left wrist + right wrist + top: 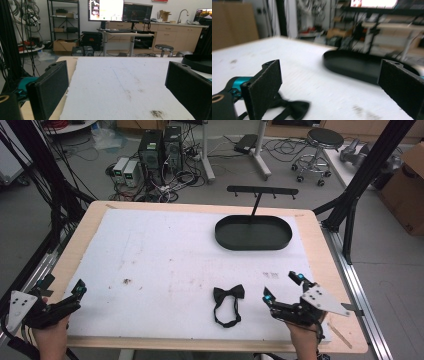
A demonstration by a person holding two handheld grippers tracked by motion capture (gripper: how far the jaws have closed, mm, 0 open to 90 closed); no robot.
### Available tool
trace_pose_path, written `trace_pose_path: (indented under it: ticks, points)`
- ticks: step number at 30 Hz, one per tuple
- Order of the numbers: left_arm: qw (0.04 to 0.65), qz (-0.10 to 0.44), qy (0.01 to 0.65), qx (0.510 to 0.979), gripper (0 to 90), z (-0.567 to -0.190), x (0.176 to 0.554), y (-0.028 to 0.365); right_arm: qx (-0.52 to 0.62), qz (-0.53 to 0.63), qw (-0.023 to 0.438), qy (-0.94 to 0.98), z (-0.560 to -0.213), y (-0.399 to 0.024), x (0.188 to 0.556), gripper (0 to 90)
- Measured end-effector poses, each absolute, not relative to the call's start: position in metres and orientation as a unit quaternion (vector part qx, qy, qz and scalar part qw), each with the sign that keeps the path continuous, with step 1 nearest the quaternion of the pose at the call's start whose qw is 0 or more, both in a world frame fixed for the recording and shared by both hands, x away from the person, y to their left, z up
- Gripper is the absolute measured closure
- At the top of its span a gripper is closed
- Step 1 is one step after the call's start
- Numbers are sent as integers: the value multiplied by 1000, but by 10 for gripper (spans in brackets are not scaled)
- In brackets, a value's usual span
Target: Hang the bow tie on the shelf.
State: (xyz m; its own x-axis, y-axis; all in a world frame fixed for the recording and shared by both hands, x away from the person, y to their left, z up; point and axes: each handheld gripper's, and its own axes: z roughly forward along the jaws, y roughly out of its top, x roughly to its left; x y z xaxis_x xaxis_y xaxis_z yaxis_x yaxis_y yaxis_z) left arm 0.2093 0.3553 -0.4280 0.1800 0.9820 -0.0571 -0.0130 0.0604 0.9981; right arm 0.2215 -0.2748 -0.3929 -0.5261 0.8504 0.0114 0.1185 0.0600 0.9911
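The right gripper [281,286] is hovering just right of the black bow tie [229,293], which is lying flat on the white mat [165,265] near the front edge of the counter [310,227], its strap looping toward the person. The fingers [265,81] are standing spread wide with nothing between them, and in the right gripper view the bow tie [295,108] is sitting low beside the near finger. Judging from this, the step in hand is the approach for a pick: the gripper is best lowered over the knot at the centre of the bow, fingers straddling it, so that both wings lift evenly and the strap is trailing free rather than snagging. The left gripper [80,287] is resting at the front left corner, well apart, its fingers [50,88] likewise spread and empty. Farther back, the black oval tray [253,241] with its hanger stand [262,191] is sitting at the right rear of the mat. Nothing is lying between bow tie and tray; the stand's crossbar above the tray is the one obstacle to clear.
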Motion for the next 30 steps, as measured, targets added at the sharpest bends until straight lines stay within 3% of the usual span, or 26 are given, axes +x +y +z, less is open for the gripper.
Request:
trace_pose_path:
  ticks: [3,7,11,19,30]
  points:
    - [560,443,464,525,55,-429,209,356,378,552,269,693,-400,-246,229,55]
    - [561,443,465,523,55,-429,209,357,386,535,249,710,-407,-230,232,56]
    - [560,443,466,522,54,-429,209,357,383,485,247,746,-420,-204,235,152]
    - [558,442,465,527,55,-430,210,356,402,437,237,769,-437,-185,239,180]
    - [559,440,466,526,55,-431,210,356,427,372,230,792,-451,-172,244,405]
